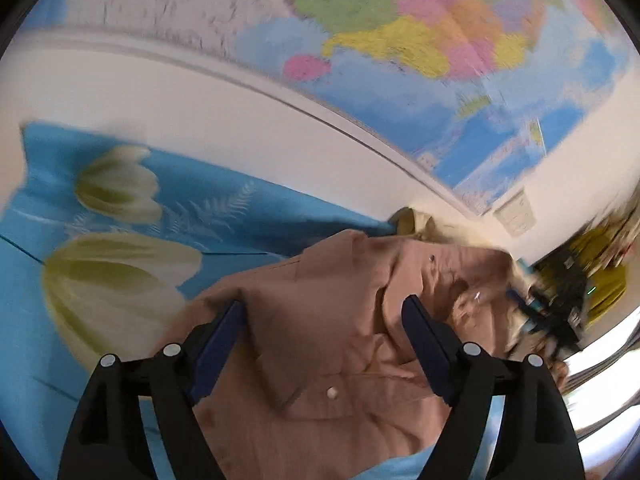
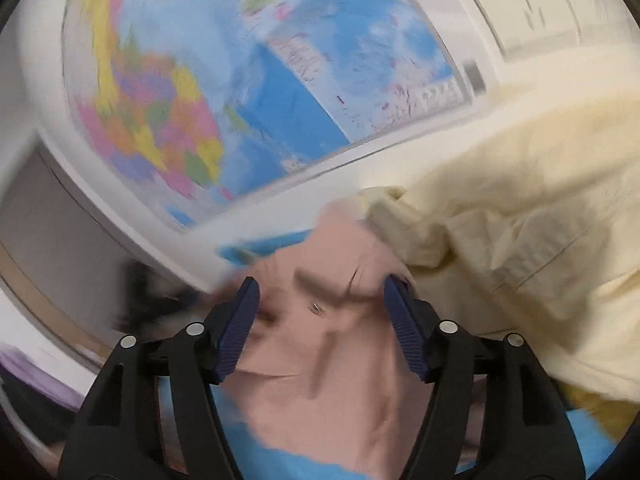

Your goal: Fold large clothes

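Note:
A dusty-pink buttoned shirt (image 1: 340, 320) lies crumpled on a blue bedsheet printed with white tulips (image 1: 120, 200). My left gripper (image 1: 324, 308) hovers over it with its blue pads spread wide and nothing pinched between them. The same pink shirt (image 2: 320, 344) fills the lower middle of the right wrist view. There my right gripper (image 2: 320, 292) stands open above the cloth, its right fingertip (image 2: 394, 292) close to a fold. Both views are blurred.
A pale yellow garment (image 2: 520, 240) is heaped at the right, beside and partly over the pink shirt. A coloured world map (image 1: 400, 40) hangs on the white wall behind the bed. Dark clutter (image 1: 560, 300) sits at the far right.

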